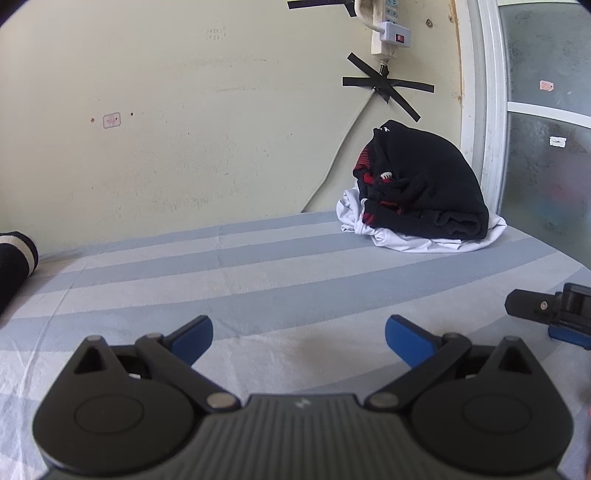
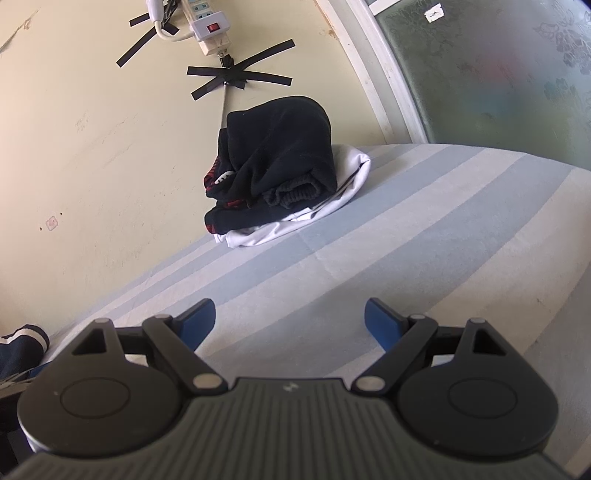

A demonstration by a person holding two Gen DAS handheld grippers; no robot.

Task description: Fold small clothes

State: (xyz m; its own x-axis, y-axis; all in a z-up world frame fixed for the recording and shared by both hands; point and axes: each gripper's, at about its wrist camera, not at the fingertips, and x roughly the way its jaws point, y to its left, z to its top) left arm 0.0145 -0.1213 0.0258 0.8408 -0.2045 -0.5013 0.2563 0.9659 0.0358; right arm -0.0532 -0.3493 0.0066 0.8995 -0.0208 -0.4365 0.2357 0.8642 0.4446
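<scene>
Heaped against the wall: a pile of clothes (image 1: 417,188) — black garment on top, white one beneath, red stripes showing — on the blue-striped sheet (image 1: 258,266). Well short of the pile, left gripper (image 1: 298,341) and right gripper (image 2: 290,325), both spread wide, holding nothing. Above the pile, a power strip (image 2: 208,31) taped to the wall.
</scene>
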